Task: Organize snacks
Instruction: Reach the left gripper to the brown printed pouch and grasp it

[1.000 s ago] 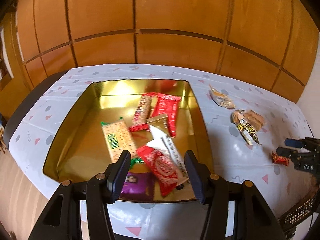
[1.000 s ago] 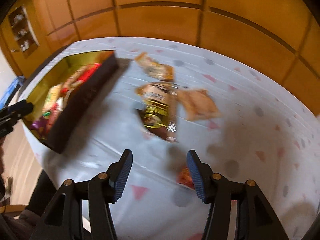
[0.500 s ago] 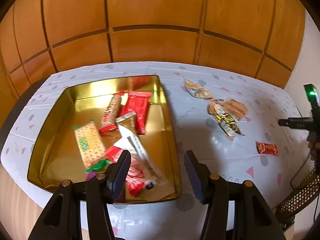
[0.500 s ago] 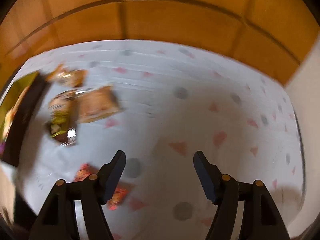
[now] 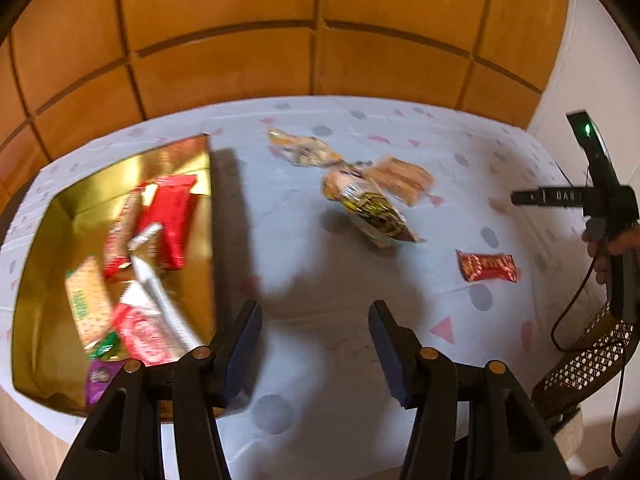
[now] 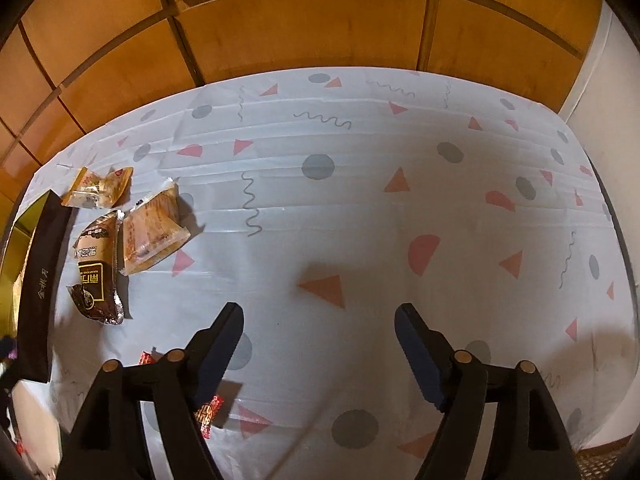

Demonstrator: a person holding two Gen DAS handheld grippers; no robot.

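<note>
A gold tin box (image 5: 48, 320) at the left holds several wrapped snacks, among them a red bar (image 5: 172, 216) and a cracker pack (image 5: 86, 304). Loose on the patterned cloth lie a yellowish packet (image 5: 304, 152), a dark brown-and-gold pack (image 5: 372, 208), a tan pastry pack (image 5: 404, 178) and a small red candy (image 5: 488, 267). My left gripper (image 5: 316, 344) is open over bare cloth just right of the box. My right gripper (image 6: 320, 348) hovers over the cloth, its jaws opening with nothing between them; the red candy (image 6: 208, 412) lies partly hidden under its left finger.
A white tablecloth (image 6: 360, 200) with grey dots and pink triangles covers the table. A wooden panelled wall (image 5: 320, 40) stands behind it. A wicker chair (image 5: 588, 360) sits off the right edge. A hand on the right gripper's handle (image 5: 608, 240) shows in the left wrist view.
Both views have swung right: the box slid left in each. The right gripper's jaws have spread wider, and the red candy now lies under its left finger.
</note>
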